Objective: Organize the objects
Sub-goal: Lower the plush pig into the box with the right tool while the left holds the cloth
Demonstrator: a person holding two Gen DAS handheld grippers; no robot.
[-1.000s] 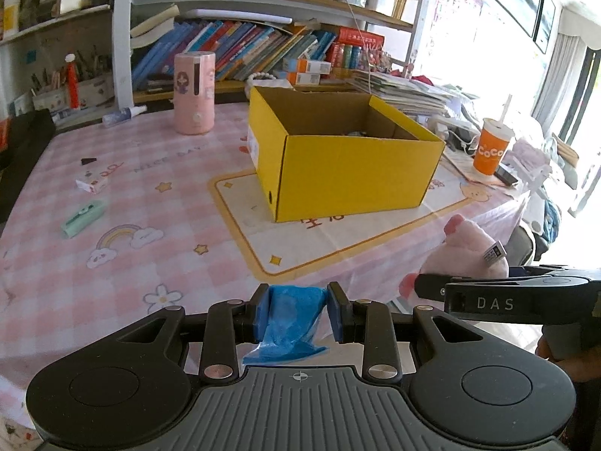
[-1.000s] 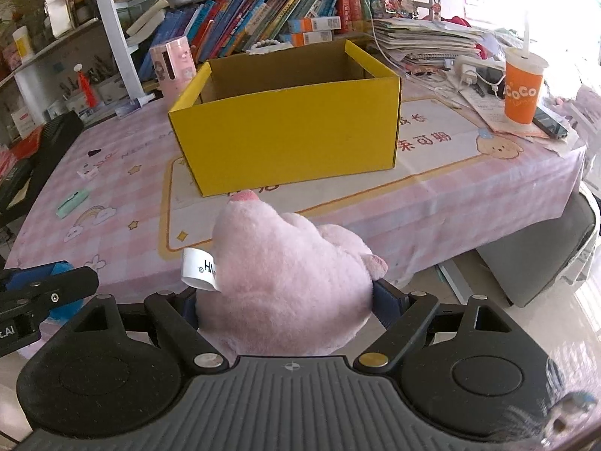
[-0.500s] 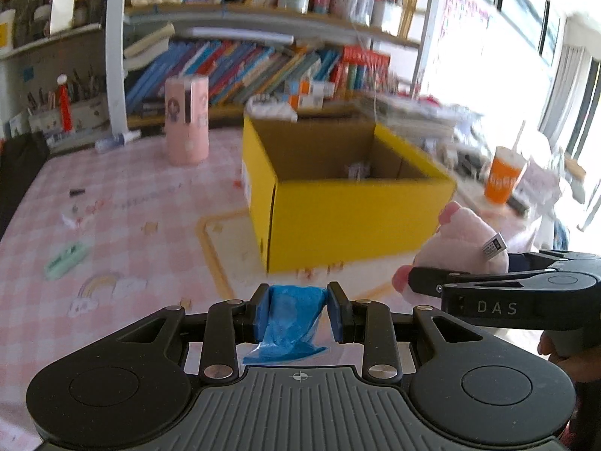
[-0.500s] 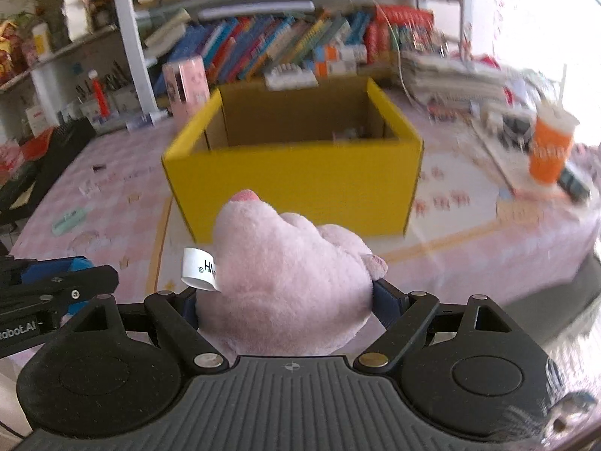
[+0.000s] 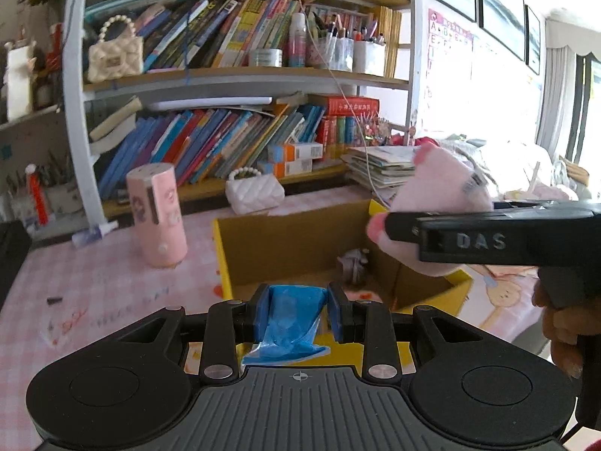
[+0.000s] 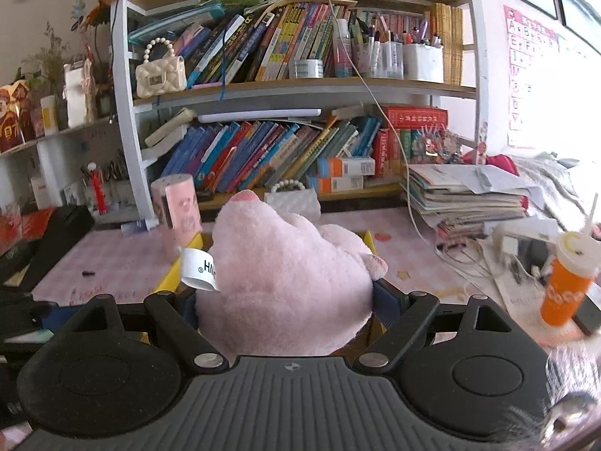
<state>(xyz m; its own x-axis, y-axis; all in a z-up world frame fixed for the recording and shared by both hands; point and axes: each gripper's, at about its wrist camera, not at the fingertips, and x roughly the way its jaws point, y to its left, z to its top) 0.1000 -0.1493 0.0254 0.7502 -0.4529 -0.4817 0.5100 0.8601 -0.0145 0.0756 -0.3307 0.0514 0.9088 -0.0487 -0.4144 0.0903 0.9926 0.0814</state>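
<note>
A crowded bookshelf [image 5: 233, 139] was seen behind the pink-checked table [image 5: 94, 285], on which a yellow box [image 5: 300, 248] stood open. The left hand-held gripper [image 5: 298, 312] was clamped narrowly on a blue packet [image 5: 289, 323] above the box's near edge. At 3 o'clock, the right hand-held gripper [image 6: 285, 293] was closed around a pink plush toy [image 6: 285, 282], held over the box.

One box [image 5: 308, 240], two handbags [image 5: 254, 192].

"DAS" on right tongs [image 5: 379, 227], "HN" on plush's tag [image 6: 199, 268]
</note>
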